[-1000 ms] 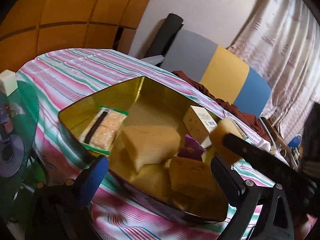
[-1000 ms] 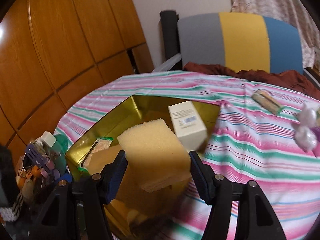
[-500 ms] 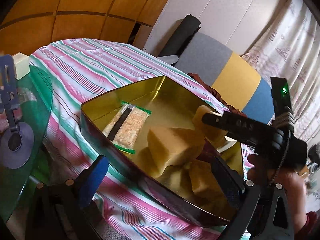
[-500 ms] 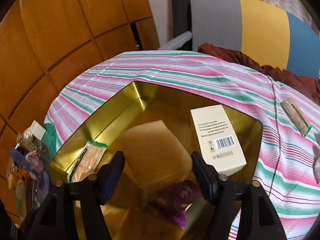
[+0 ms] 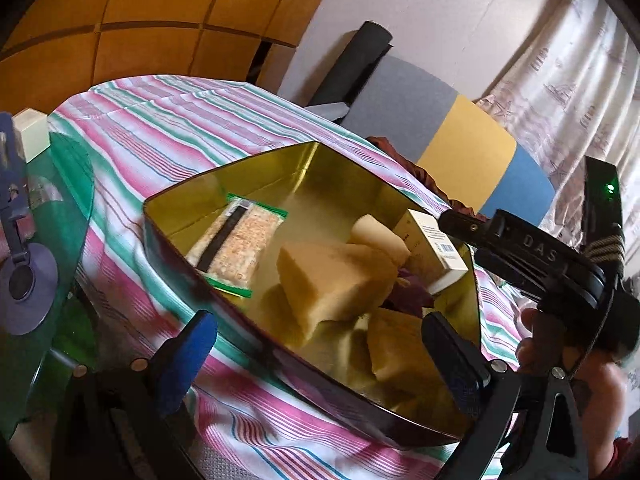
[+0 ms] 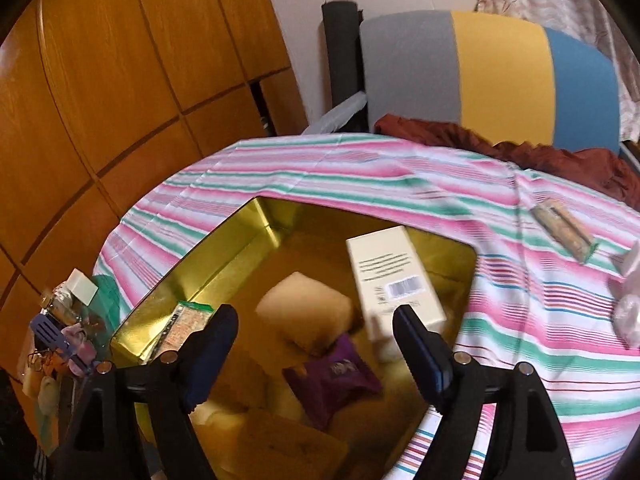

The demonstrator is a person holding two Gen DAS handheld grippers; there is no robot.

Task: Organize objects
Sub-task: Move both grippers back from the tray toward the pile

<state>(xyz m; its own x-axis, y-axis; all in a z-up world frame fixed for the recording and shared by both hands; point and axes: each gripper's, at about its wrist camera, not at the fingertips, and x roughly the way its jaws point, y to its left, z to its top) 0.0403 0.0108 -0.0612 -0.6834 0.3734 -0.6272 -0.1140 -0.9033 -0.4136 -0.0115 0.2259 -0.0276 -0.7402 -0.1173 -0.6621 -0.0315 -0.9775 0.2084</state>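
Your right gripper [image 6: 314,322] hung over the gold tin [image 6: 224,264] with its jaws opening and nothing pressed between the pads; the yellow sponge [image 6: 306,312] you were placing lay below and between the fingers, free of them, on the tin's floor beside the white carton [image 6: 394,276]. To finish this release well, you needed to let the jaws spread fully before drawing back, and to lift clear along the line of the fingers so that neither pad caught the sponge or nudged the leaning carton. Your left gripper [image 5: 320,344] stood wide apart at the tin's near rim, holding nothing. Inside the tin lay a green-edged snack bar [image 5: 236,248] against the left wall, a large sponge wedge [image 5: 336,280], more sponge pieces toward the near corner, a purple packet [image 6: 334,376] and the carton propped at the right side. Outside it, on the striped cloth [image 6: 360,176], another snack bar [image 6: 562,230] waited well apart, likely your next pick.
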